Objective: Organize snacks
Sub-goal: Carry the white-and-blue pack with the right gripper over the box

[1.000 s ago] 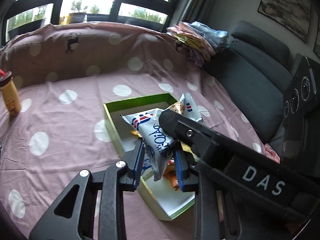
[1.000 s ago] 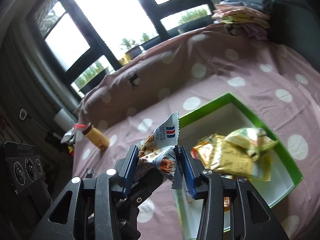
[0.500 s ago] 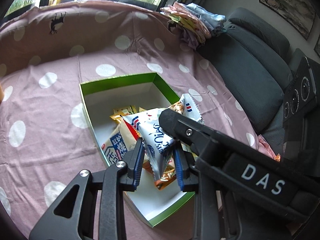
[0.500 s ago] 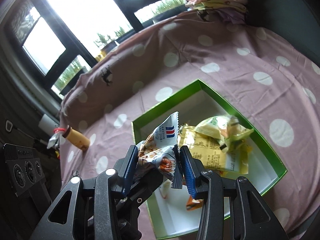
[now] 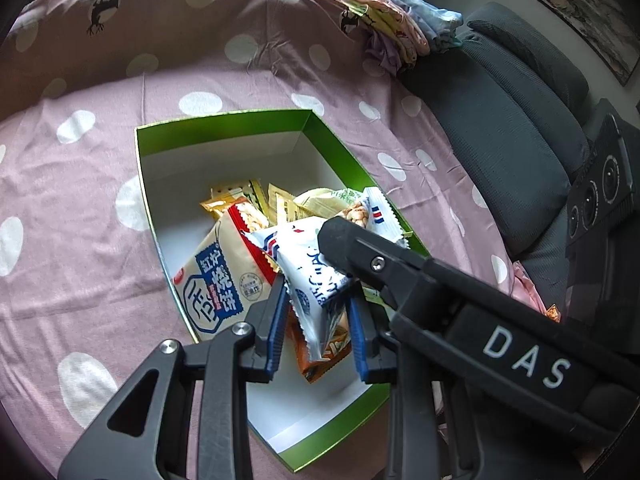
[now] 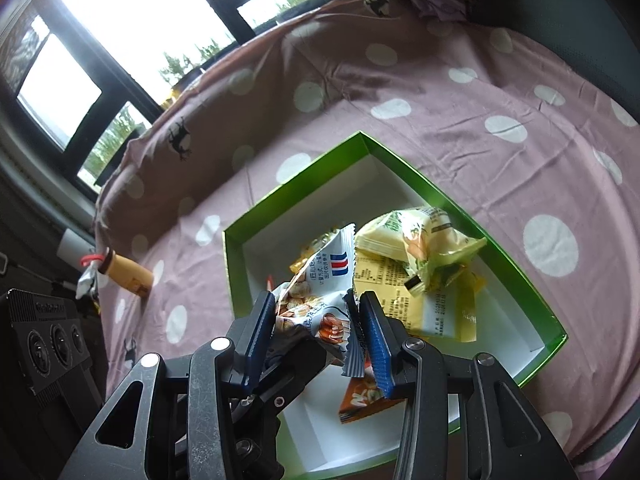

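A green box with a white inside (image 5: pixel 224 132) (image 6: pixel 400 152) lies on the pink dotted cloth and holds several snack packets. My left gripper (image 5: pixel 318 320) is shut on a white and blue snack packet (image 5: pixel 308 276), held above the box. My right gripper (image 6: pixel 320 332) is shut on a white nut packet with a red and blue stripe mark (image 6: pixel 320 280), also above the box. The right gripper's finger (image 5: pixel 360 248) crosses in front of the left packet. In the box lie a beige packet with a blue label (image 5: pixel 224 276), yellow packets (image 6: pixel 420 248) and an orange packet (image 6: pixel 360 396).
A small yellow bottle (image 6: pixel 124 272) lies on the cloth left of the box. Folded clothes (image 5: pixel 396 20) are stacked at the cloth's far right corner. A dark grey sofa (image 5: pixel 520 100) runs along the right side. Windows are behind.
Both grippers have moved forward and down over the box, each still holding its packet. The box now fills more of both views.
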A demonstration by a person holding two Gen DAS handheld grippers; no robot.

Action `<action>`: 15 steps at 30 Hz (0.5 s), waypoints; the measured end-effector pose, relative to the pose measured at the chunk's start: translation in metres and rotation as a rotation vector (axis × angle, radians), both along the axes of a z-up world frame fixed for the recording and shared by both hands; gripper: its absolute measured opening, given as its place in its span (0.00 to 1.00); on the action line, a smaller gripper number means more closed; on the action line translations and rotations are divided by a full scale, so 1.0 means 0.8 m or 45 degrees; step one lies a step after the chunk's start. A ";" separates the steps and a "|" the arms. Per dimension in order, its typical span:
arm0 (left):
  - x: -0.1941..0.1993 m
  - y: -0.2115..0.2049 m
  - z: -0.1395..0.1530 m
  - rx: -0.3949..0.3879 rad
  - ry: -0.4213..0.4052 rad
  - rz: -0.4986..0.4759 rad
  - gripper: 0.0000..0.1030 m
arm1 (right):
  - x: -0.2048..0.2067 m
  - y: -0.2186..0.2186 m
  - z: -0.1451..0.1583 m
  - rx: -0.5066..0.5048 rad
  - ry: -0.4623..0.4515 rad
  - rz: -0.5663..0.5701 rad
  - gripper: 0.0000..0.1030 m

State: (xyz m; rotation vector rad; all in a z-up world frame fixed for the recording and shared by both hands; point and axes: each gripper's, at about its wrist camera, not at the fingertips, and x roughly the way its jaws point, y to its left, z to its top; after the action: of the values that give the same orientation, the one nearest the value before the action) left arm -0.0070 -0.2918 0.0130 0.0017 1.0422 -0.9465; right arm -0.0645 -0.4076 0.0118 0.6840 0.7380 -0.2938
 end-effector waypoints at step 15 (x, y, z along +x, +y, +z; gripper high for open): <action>0.013 -0.006 -0.017 0.008 0.046 0.004 0.26 | 0.010 -0.007 -0.015 0.025 0.032 -0.019 0.44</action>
State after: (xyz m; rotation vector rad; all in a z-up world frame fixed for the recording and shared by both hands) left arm 0.0036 -0.2964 -0.0007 -0.0122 1.0782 -0.9434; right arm -0.0568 -0.4134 0.0001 0.7056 0.7609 -0.3100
